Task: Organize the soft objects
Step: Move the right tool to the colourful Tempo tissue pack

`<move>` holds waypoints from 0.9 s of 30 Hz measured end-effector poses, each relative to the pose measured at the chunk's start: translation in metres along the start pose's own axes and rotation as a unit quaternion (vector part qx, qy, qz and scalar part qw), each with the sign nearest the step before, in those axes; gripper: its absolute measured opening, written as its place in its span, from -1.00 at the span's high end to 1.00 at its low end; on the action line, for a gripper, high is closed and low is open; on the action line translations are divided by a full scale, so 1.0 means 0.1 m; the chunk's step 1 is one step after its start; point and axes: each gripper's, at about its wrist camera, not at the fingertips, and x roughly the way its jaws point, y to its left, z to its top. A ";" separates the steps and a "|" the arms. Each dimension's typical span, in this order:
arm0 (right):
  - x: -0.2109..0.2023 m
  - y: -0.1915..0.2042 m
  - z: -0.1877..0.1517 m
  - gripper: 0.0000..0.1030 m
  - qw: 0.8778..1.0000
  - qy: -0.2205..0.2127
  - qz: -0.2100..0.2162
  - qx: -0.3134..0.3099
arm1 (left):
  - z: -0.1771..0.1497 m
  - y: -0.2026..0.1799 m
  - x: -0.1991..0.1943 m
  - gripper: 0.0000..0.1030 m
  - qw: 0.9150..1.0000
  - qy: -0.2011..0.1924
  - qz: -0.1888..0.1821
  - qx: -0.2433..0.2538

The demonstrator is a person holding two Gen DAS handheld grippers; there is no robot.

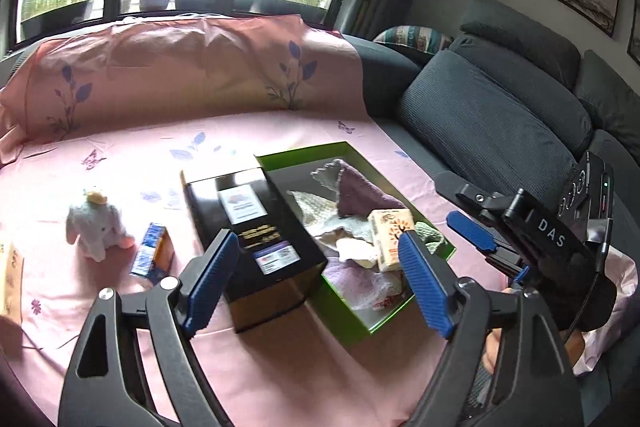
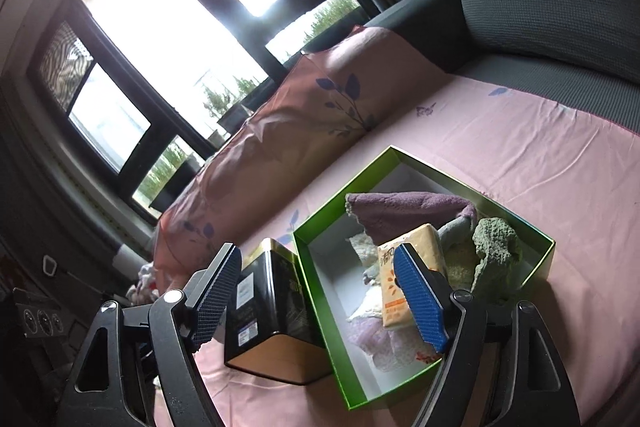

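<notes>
Both grippers hang just short of the green box (image 1: 362, 325), and both stand with their blue pads spread wide and nothing between them: the left gripper (image 1: 316, 281) over the near corner where the box meets the black tin (image 1: 256, 235), the right gripper (image 2: 318, 293) over the box's near rim.

Inside the box lie the soft things already gathered: a purple cloth (image 2: 404, 207) toward the far wall, pale knitted pieces beneath it, a green sponge-like lump (image 2: 496, 247) in the right corner, and a yellow tissue pack (image 2: 412, 275) leaning in the middle. The black tin sits touching the box's left wall.

Well to the left of the box, out on the pink sheet (image 1: 280, 379), a white plush toy (image 1: 96, 227) stands alone, with a small blue carton (image 1: 154, 253) between it and the tin. A tan pack at the far left edge is cut off, so I can't say what it is.

To my eye the plush is the next soft thing to fetch. The left gripper is the nearer one. It should swing wide of the tin and carton, come down over the toy's body rather than a leg, close gently, then lift clear of the box wall before letting go.
</notes>
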 end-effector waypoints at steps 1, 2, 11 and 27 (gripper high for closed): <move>0.00 0.10 -0.03 -0.55 1.000 0.007 -0.001 -0.013 | -0.03 0.13 -0.09 -0.62 1.000 -0.006 0.012 -0.012; 0.01 0.20 -0.07 -0.55 0.999 0.014 0.006 -0.029 | -0.07 0.27 -0.18 -0.62 0.999 -0.012 0.025 -0.026; 0.40 1.22 -0.66 -0.55 0.986 0.085 0.052 -0.134 | -0.57 1.55 -0.66 -0.62 0.980 -0.023 0.149 -0.129; 2.03 1.94 -1.66 -0.07 0.923 0.186 -0.208 -0.265 | -1.13 2.50 -0.62 -0.61 0.959 0.012 0.181 -0.218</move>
